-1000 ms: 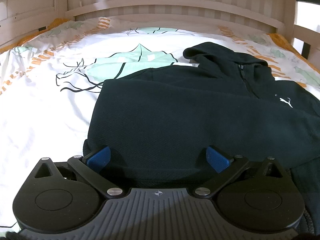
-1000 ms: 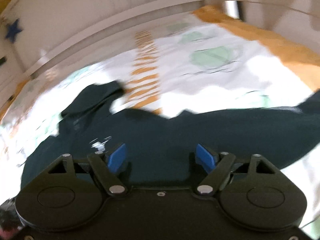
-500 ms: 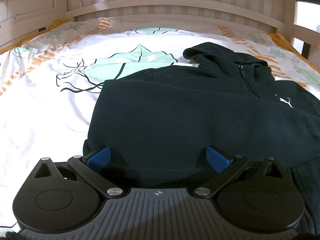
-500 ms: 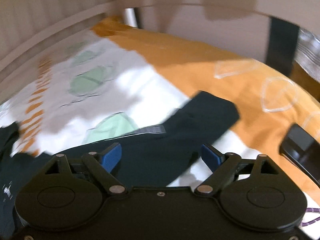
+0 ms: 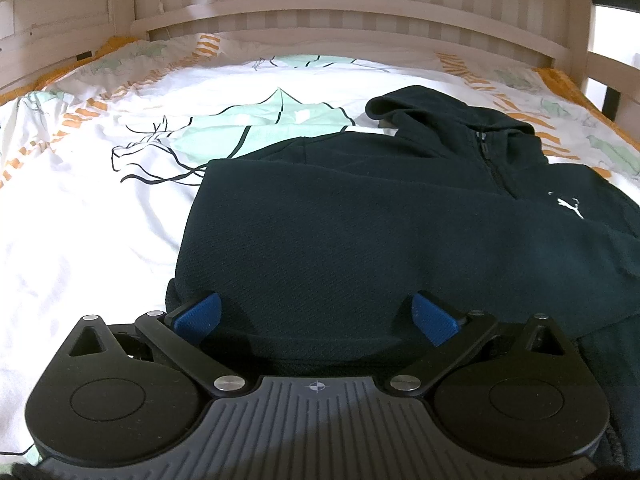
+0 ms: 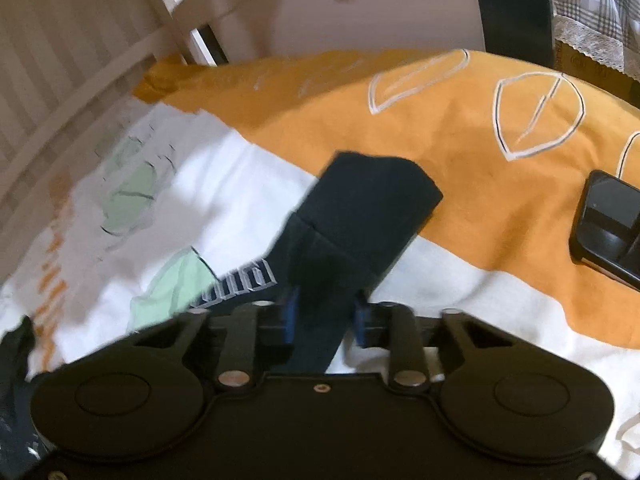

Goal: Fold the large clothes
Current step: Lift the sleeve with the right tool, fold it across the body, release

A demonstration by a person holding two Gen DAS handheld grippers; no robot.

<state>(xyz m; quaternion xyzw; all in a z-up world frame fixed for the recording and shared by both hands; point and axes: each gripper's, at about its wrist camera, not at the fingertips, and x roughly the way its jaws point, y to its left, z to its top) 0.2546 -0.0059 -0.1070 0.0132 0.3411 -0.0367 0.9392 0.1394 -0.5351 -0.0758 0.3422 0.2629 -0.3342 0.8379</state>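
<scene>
Risk 1: the sleeve [image 6: 360, 216] may slip from the right gripper [image 6: 326, 312]; the pinch sits on a narrow bunch of cloth just behind the cuff, and a quick pull across the bed could drag it free.
Risk 2: pulling the sleeve may shift the whole hoodie [image 5: 360, 232], since the left gripper [image 5: 316, 316] pins nothing; the side already folded over could come undone.
Risk 3: the phone [image 6: 608, 228] lies on the orange part of the bedsheet [image 6: 460, 128], near the cuff; a wide swing could knock it.
Right fingers: closed together on the sleeve, cloth bunched between the blue pads.
Left fingers: spread wide apart, low over the lower edge of the hoodie, gripping nothing.
Hoodie, place: flat on the white leaf-print bedsheet [image 5: 100, 220], hood towards the wooden headboard [image 5: 340, 12].
Hoodie, look: dark navy, thick knit, zip at the neck, small white logo on the chest; one side lies folded over the body, smooth, few wrinkles.
Sleeve, look: white lettering along it; the right view is blurred.
</scene>
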